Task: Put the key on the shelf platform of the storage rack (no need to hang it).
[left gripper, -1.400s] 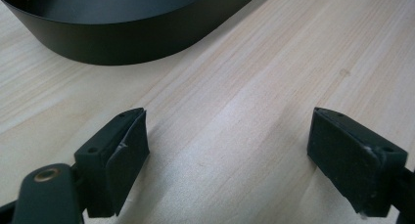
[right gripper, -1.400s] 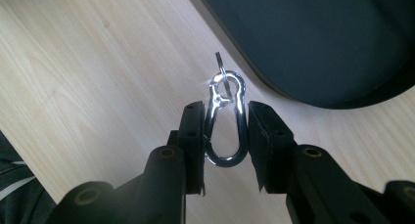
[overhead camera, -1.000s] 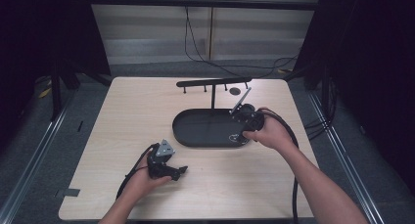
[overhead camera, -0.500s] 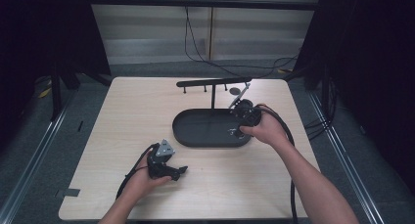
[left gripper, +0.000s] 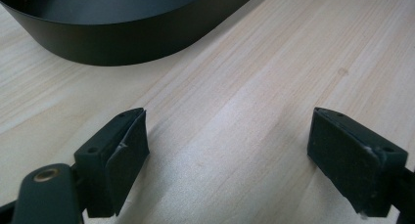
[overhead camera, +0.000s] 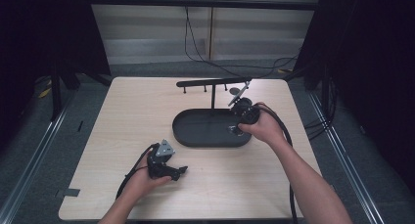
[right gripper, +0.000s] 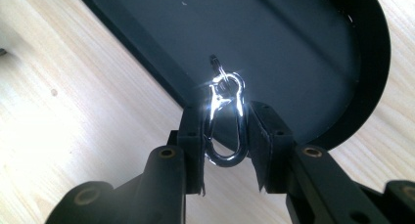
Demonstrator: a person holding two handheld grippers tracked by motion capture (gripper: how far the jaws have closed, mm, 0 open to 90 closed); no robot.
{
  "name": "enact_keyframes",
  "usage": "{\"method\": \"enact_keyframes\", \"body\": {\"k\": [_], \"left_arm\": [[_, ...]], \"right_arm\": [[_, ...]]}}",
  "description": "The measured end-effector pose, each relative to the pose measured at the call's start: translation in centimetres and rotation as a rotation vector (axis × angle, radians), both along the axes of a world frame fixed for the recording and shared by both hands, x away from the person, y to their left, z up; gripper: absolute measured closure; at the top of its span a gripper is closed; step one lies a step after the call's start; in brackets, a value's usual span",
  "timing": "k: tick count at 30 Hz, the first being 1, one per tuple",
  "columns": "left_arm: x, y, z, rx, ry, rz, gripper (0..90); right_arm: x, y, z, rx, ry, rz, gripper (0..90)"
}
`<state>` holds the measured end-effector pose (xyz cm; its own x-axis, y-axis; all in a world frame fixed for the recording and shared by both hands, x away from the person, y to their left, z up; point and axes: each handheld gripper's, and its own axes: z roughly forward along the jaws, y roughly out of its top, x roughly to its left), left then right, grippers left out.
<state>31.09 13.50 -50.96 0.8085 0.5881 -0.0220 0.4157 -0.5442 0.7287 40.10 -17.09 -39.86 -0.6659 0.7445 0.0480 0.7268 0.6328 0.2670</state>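
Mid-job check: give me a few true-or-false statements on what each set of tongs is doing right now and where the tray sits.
1. The right tongs are shut on a metal carabiner. True.
2. The left tongs hold a clip. False: their jaws stand wide apart with only bare table between them.
3. The carabiner hangs above the black oval tray. True.
4. The left tongs hover over the tray. False: they are near the table's front edge, apart from the tray.

Your tabletop [overhead camera: 147, 111] was evenly lit from above, while the surroundings past its edges sat nearly black. In the right gripper view, hard glare flared off the metal clip [right gripper: 224, 119]. The near tool parts looked soft.
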Motion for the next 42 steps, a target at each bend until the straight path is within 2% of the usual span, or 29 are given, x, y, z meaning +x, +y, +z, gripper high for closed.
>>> {"method": "enact_keyframes", "body": {"k": [19,25,30,32,42], "left_arm": [[0.0,0.0,0.0,0.001,0.001,-0.006,15.0],[0.0,0.0,0.0,0.001,0.001,-0.007,15.0],[0.0,0.0,0.0,-0.003,0.004,-0.005,15.0],[0.0,0.0,0.0,-0.003,0.004,-0.005,15.0],[0.0,0.0,0.0,-0.003,0.004,-0.005,15.0]], "right_arm": [[1.0,0.5,-1.0,0.006,-0.013,-0.035,68.9],[1.2,0.8,-1.8,0.002,-0.013,-0.041,69.0],[1.3,0.7,-2.5,0.022,-0.030,-0.060,69.0],[1.4,0.6,-2.7,0.016,-0.036,-0.065,68.9],[1.7,0.7,-3.6,0.033,-0.044,-0.076,68.9]]}}
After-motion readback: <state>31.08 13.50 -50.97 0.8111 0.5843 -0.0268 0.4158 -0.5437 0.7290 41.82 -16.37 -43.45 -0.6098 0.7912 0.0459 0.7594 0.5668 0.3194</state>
